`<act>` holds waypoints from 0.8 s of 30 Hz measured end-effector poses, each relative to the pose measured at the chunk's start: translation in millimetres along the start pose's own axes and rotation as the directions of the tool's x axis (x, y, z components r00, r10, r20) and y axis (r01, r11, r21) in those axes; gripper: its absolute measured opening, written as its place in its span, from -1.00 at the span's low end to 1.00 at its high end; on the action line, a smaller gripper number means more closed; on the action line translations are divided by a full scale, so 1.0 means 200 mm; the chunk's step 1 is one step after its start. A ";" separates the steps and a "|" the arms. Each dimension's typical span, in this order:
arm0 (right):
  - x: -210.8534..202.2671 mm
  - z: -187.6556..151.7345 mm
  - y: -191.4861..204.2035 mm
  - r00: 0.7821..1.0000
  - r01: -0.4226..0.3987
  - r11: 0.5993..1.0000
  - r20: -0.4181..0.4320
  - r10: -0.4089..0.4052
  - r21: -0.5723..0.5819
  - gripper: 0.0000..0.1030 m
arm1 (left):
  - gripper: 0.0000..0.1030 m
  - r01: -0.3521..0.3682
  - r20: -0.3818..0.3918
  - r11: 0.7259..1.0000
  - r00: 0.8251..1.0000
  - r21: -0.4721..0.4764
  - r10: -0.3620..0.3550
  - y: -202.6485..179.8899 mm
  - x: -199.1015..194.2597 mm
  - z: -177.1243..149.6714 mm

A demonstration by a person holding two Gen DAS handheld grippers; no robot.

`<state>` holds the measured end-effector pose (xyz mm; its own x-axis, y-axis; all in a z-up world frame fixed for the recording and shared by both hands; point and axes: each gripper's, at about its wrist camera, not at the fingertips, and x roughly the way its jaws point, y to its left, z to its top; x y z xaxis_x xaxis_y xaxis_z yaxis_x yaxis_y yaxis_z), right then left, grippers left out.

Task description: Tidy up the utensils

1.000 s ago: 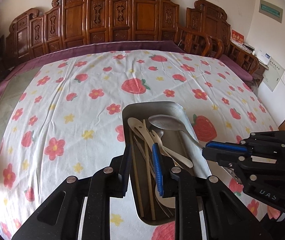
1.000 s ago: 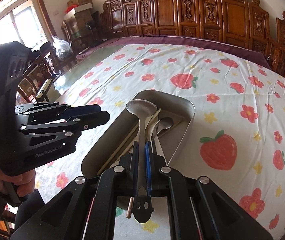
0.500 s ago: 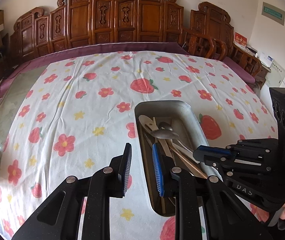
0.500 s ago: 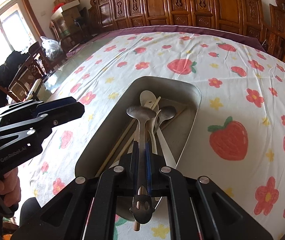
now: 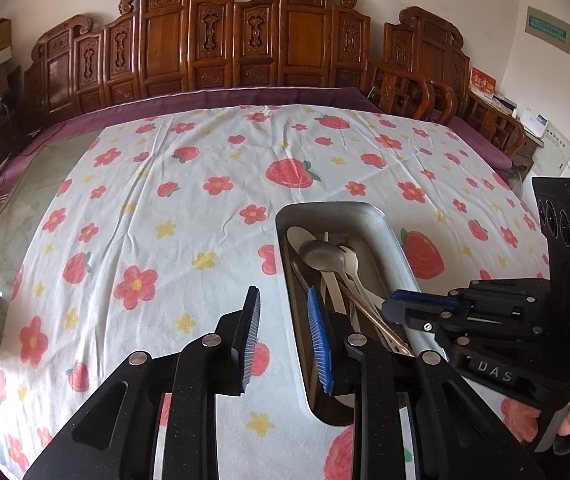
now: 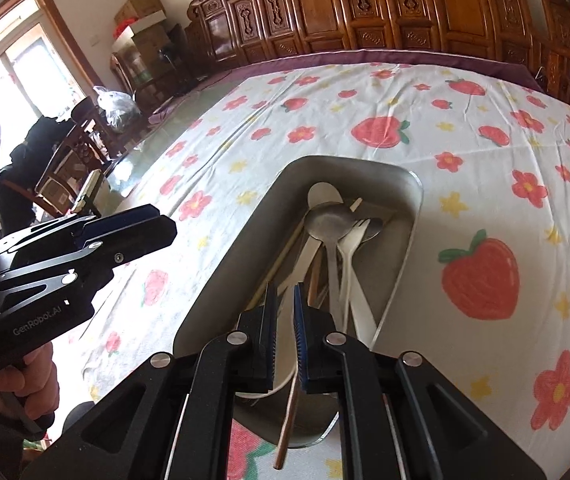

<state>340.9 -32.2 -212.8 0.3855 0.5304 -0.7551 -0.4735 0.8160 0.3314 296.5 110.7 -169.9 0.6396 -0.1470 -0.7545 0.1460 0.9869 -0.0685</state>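
The left tongs (image 5: pixel 283 336) were opening, nothing between them, astride the near left rim of the metal tray (image 5: pixel 395 236). The right tongs (image 6: pixel 285 336) were opening beside it, narrowly parted, nothing pressed. In the tray, on the flowered cloth (image 5: pixel 173 208) of the bench, a metal spoon (image 6: pixel 327 224) was piled with pale utensils, partly hidden. Carved wooden chairs (image 5: pixel 245 40) were ranged behind.

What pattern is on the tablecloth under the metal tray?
White tablecloth printed with red strawberries, pink-red flowers and small yellow flowers; clearest in the left wrist view.
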 end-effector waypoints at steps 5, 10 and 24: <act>-0.09 0.00 -0.04 0.999 0.025 1.000 0.031 -0.025 -0.011 -0.78 | -0.43 0.001 0.007 1.000 1.000 0.000 -0.001 -0.03 -0.02 0.00; -0.20 -0.03 -0.07 0.996 0.056 0.998 0.065 -0.054 -0.019 -0.78 | -0.35 -0.005 0.021 1.000 1.000 0.006 0.004 -0.09 -0.06 0.01; -0.69 -0.19 -0.14 0.976 0.129 0.991 0.180 -0.122 -0.027 -0.52 | 0.60 -0.015 0.121 1.000 0.993 0.008 0.014 -0.35 -0.34 -0.01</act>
<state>270.6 -136.2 -139.6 0.5766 0.4593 -0.6757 -0.4412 0.8711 0.2156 241.5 52.7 -115.8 0.7278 -0.1402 -0.6713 0.1425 0.9884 -0.0519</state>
